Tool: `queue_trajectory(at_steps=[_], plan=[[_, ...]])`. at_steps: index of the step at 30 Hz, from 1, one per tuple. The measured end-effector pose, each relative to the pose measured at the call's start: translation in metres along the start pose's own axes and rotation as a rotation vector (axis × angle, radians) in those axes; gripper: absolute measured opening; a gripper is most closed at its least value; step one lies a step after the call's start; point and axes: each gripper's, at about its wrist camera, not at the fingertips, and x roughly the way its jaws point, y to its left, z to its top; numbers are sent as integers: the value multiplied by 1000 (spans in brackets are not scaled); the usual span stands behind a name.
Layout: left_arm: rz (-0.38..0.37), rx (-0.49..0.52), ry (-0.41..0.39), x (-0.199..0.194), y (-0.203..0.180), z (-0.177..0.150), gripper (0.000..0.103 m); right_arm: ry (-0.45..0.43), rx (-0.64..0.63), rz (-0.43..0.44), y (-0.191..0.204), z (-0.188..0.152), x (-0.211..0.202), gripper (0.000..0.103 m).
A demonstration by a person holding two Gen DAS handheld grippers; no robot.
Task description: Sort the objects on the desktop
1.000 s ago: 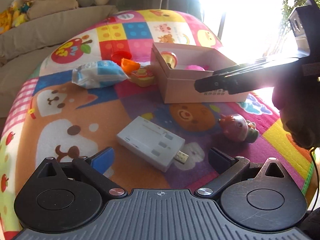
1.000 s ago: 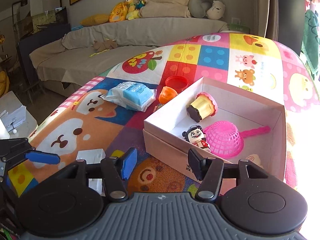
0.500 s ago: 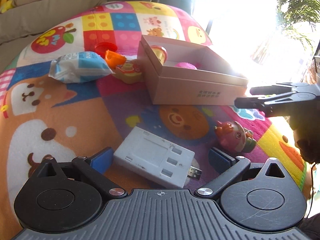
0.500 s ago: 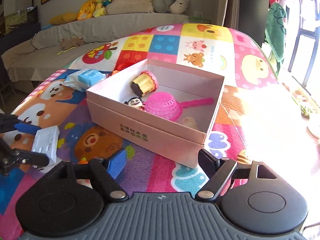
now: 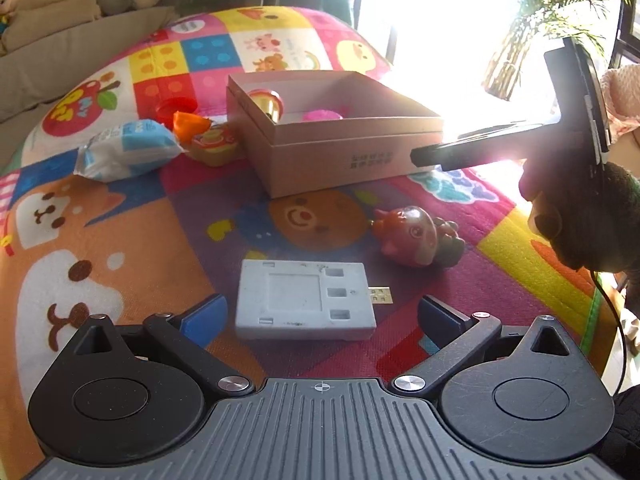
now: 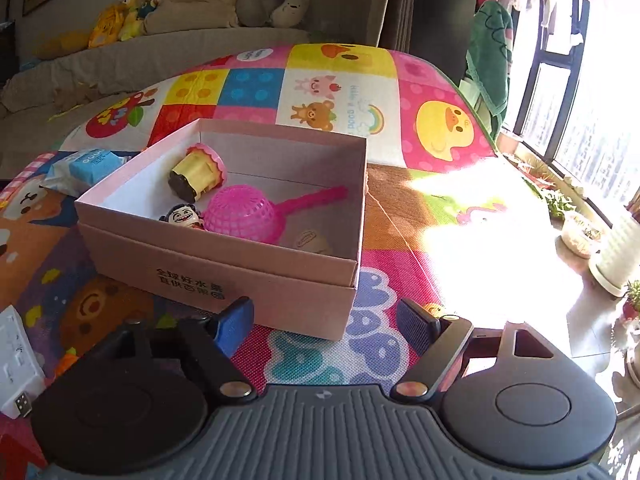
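Note:
A white USB adapter block [image 5: 306, 300] lies flat on the colourful mat between the spread fingers of my left gripper [image 5: 320, 316], which is open and not touching it. A red fish-shaped toy [image 5: 412, 236] lies just beyond, to the right. The pink cardboard box [image 6: 248, 264] holds a yellow cupcake toy [image 6: 198, 170], a small figurine [image 6: 182, 216], a pink strainer [image 6: 248, 214] and a tan piece [image 6: 310, 240]. My right gripper [image 6: 324, 320] is open with nothing in it, its fingers at the box's near right corner; it also shows as a dark gripper [image 5: 480, 148] in the left wrist view.
A blue-and-white tissue pack [image 5: 124, 152], an orange toy [image 5: 190, 122], a red lid [image 5: 176, 106] and a yellow-red toy [image 5: 214, 142] lie left of the box. A sofa [image 6: 160, 52] with plush toys is behind. Potted plants [image 6: 616, 256] stand by the window at right.
My right gripper's jaws have widened and it swung right, down to the box's near right corner. My left gripper closed in on the white adapter, which now lies between its fingers.

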Motion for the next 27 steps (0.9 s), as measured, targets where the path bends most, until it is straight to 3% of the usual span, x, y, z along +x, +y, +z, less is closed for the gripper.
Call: queue_trajectory(at_steps=[3, 8, 10, 11, 13, 14, 22, 24, 27], plan=[[15, 25, 0, 3, -6, 0, 103, -1, 26, 171, -1, -5, -22, 89], [30, 74, 15, 6, -13, -2, 103, 15, -95, 378, 35, -19, -45, 90], [31, 80, 14, 5, -14, -2, 103, 19, -164, 391, 53, -26, -45, 86], [35, 81, 13, 4, -13, -2, 103, 22, -190, 392, 60, -28, -44, 79], [51, 76, 14, 4, -13, -2, 103, 52, -215, 389, 71, -30, -40, 55], [60, 69, 13, 5, -12, -1, 103, 61, -210, 388, 72, -29, -39, 49], [128, 22, 7, 22, -18, 6, 103, 42, -154, 342, 51, -23, -61, 48], [139, 37, 8, 23, -21, 5, 96, 53, -146, 339, 45, -25, -67, 48], [150, 44, 5, 18, -22, 5, 95, 57, -136, 337, 37, -27, -76, 48]])
